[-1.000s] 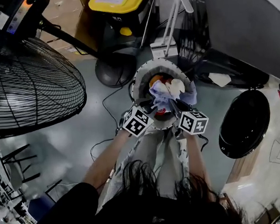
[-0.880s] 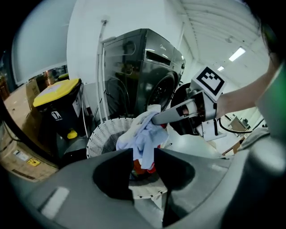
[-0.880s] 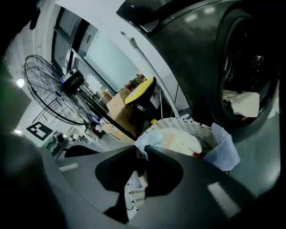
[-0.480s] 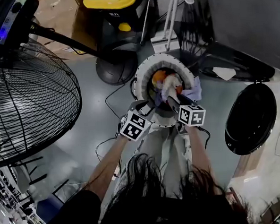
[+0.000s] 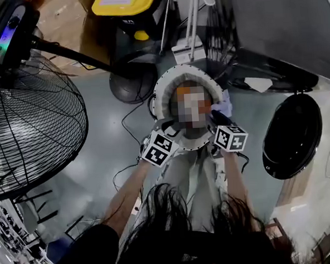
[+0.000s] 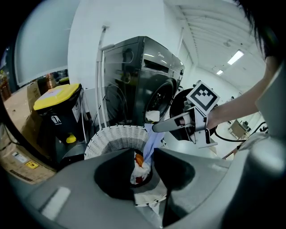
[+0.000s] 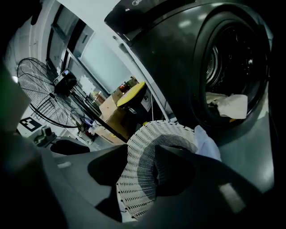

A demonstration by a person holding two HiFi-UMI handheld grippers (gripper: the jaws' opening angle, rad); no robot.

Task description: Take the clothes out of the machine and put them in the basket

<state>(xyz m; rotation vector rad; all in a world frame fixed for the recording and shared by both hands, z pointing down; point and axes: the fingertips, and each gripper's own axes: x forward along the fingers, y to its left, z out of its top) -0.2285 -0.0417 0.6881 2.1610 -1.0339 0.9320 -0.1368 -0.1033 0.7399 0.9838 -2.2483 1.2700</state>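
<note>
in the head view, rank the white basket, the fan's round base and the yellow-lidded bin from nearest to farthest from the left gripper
1. white basket: straight ahead of the left gripper, right at its jaw tips.
2. fan's round base: beyond the basket, off to its left.
3. yellow-lidded bin: farthest, at the top edge of the view.

- White woven plastic laundry basket (image 5: 161,90): the clothes heaped inside cannot be made out in the head view.
- Between the jaws of the left gripper (image 6: 144,153), only a sliver of white, orange and red cloth (image 6: 139,169) shows.
- Dark grey front-loading washing machine (image 7: 178,53): cut by the right gripper view's top and right edges. The drum's depths are too dark to read.
- Large black wire floor fan (image 5: 31,125): cropped at the head view's left edge.
- Pale blue cloth (image 6: 150,141): whether it touches the right gripper (image 6: 156,128) cannot be told.
</note>
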